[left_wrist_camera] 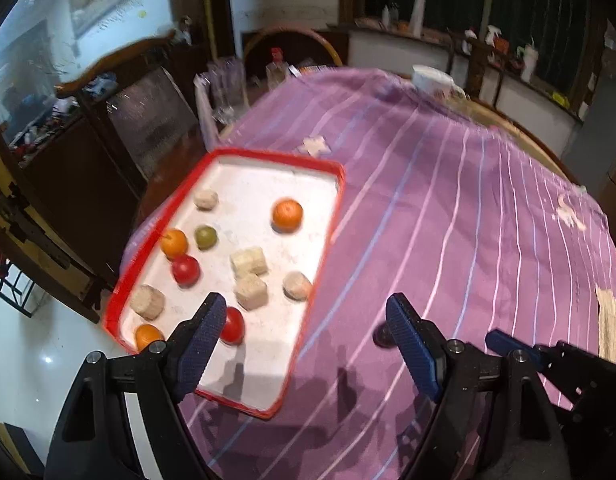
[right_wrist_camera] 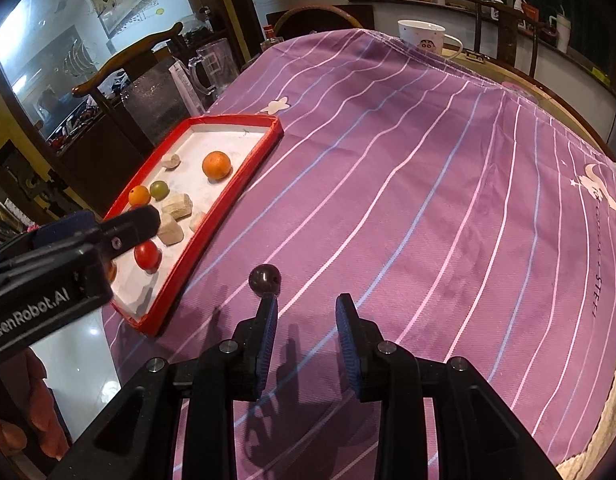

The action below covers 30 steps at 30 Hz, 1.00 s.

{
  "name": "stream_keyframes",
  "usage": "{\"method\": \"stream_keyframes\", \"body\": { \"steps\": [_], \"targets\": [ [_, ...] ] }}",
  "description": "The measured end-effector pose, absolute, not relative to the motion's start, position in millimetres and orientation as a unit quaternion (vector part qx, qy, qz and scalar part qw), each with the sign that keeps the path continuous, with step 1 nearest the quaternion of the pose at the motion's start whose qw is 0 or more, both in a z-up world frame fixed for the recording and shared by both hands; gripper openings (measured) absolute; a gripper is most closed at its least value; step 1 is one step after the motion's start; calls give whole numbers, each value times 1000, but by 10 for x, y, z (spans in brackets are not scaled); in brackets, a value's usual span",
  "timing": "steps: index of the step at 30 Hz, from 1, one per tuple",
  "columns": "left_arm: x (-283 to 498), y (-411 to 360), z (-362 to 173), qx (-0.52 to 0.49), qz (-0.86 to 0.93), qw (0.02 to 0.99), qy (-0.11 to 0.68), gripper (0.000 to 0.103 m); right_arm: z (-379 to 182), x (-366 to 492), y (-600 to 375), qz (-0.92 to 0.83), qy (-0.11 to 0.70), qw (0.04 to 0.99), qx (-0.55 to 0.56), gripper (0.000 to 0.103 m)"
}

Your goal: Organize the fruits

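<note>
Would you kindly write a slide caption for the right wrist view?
Right gripper, empty, near a dark round fruit on the purple striped cloth beside the red tray.

Purple tablecloth (right_wrist_camera: 387, 168) striped with thin white, pink and pale blue lines, dotted with small white motifs. Red-rimmed tray (right_wrist_camera: 228, 188) with a white, faintly speckled floor. Inside: bright orange fruit (right_wrist_camera: 216, 165), smaller orange one (right_wrist_camera: 139, 195), dull green one (right_wrist_camera: 158, 189), glossy red one (right_wrist_camera: 146, 255), plus pale beige blocks (right_wrist_camera: 179, 204). On the cloth, a dark brownish-purple ball (right_wrist_camera: 264, 279) with a slight sheen. Black left gripper (left_wrist_camera: 304, 322) and black right gripper (right_wrist_camera: 306, 312), both with dark blue ribbed pads on the jaws. White mug (right_wrist_camera: 421, 35) bearing a small cartoon face. Tan wood at the tabletop edge (right_wrist_camera: 555, 98).
</note>
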<state>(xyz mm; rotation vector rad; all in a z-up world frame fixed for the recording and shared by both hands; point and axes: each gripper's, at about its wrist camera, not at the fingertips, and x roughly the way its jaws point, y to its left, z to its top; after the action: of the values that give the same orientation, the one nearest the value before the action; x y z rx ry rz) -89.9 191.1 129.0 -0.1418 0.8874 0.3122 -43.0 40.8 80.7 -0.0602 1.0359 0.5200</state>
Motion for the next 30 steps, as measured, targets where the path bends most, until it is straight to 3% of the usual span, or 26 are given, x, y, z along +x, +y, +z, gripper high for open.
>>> {"method": "stream_keyframes", "body": {
  "steps": [4, 7, 13, 17, 22, 30],
  "targets": [
    [-1153, 1987, 1624, -67, 211, 916, 334, 84, 880, -460, 460, 254, 473, 843, -34, 34],
    [-1394, 2056, 1920, -60, 258, 930, 253, 103, 931, -490, 522, 261, 461, 847, -40, 34],
    [-1661, 2184, 2396, -35, 305, 936, 169, 103, 931, -506, 635, 277, 456, 845, -46, 34],
    [-1624, 2369, 2368, -51, 295, 932, 206, 103, 741, -391, 773, 292, 480, 825, -58, 35],
    [-1560, 2638, 1937, -72, 296, 904, 300, 103, 458, -215, 970, 294, 492, 815, -84, 35],
    [-1547, 2989, 1625, -126, 285, 886, 344, 103, 237, -175, 1215, 284, 493, 813, -123, 34]
  ]
}}
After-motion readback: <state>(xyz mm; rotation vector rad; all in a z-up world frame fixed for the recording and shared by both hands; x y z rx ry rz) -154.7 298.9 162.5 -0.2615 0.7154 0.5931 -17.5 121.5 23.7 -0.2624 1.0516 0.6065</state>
